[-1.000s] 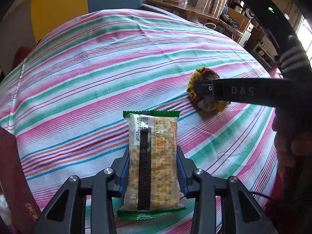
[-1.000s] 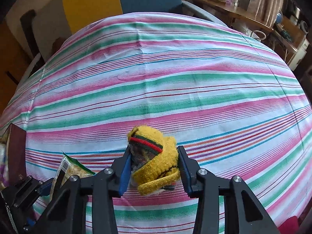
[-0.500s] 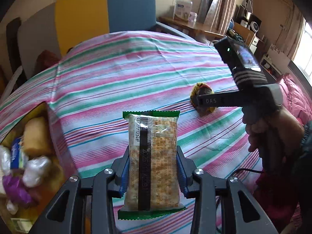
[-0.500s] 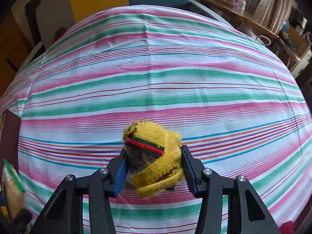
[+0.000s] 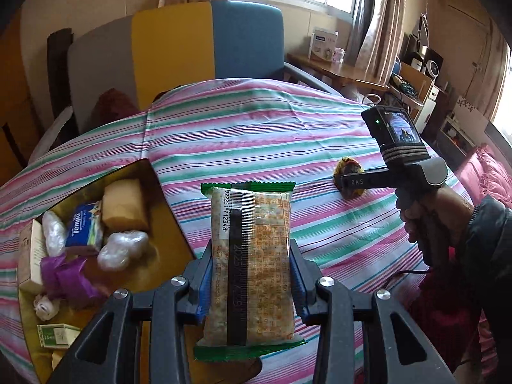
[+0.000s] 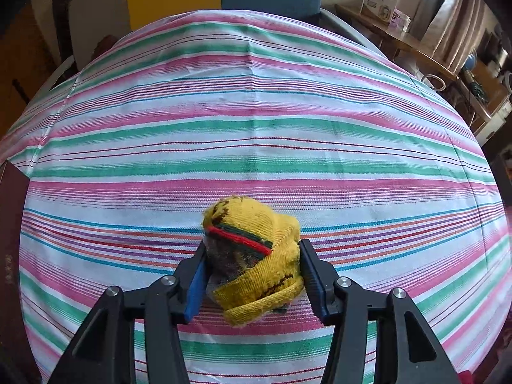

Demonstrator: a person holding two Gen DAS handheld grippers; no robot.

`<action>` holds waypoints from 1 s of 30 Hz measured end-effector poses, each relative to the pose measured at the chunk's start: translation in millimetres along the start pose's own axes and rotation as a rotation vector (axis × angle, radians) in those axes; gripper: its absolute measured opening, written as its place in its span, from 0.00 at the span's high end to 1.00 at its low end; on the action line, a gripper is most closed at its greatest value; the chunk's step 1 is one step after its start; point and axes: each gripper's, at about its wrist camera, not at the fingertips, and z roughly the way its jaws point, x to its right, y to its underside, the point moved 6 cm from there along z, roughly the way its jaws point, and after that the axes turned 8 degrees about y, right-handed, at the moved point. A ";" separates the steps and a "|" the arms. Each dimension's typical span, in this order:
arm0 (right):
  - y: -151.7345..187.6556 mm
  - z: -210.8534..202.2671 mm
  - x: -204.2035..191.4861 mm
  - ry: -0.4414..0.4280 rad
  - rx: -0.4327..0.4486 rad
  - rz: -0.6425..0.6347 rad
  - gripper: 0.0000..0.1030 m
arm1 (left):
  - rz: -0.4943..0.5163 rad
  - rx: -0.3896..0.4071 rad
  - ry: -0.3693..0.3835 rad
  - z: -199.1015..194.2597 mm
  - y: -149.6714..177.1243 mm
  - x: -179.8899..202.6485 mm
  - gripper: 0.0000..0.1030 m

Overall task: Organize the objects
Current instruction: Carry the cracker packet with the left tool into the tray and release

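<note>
My left gripper (image 5: 251, 251) is shut on a cracker packet (image 5: 256, 217) with green ends, held in the air beside the right wall of an open box (image 5: 166, 211). A rolled yellow sock (image 6: 256, 233) with a red and green band lies on the striped tablecloth (image 6: 256, 128). My right gripper (image 6: 252, 248) straddles the sock and its jaws are opening; the pads sit loosely at the sock's sides. The left wrist view shows the sock (image 5: 348, 168) at the right gripper's tips (image 5: 347, 182), held by a person's hand (image 5: 425, 217).
The box holds several items: a tissue pack (image 5: 84, 227), a tan block (image 5: 124, 204), clear wraps and purple plastic. Its dark outer wall (image 6: 9, 224) shows at the left in the right wrist view. Yellow and blue chair backs (image 5: 208, 38) stand behind the table.
My left gripper rose and drew back toward the box with the packet, bringing the box's inside into view. The right jaws widened around the sock, which stayed on the cloth.
</note>
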 end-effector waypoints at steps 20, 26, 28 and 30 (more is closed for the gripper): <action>0.3 -3.1 3.5 0.011 0.014 -0.023 0.47 | -0.123 0.014 -0.031 -24.5 26.5 -58.0 0.61; 0.4 -2.9 3.5 0.017 0.020 -0.032 0.47 | -0.184 0.006 -0.035 -33.1 40.8 -83.8 0.61; 0.3 -3.1 3.4 0.017 0.020 -0.033 0.47 | -0.216 0.007 -0.049 -40.4 47.9 -99.3 0.61; 0.3 -2.5 3.4 0.016 0.020 -0.034 0.47 | -0.256 0.011 -0.063 -50.1 55.9 -117.1 0.61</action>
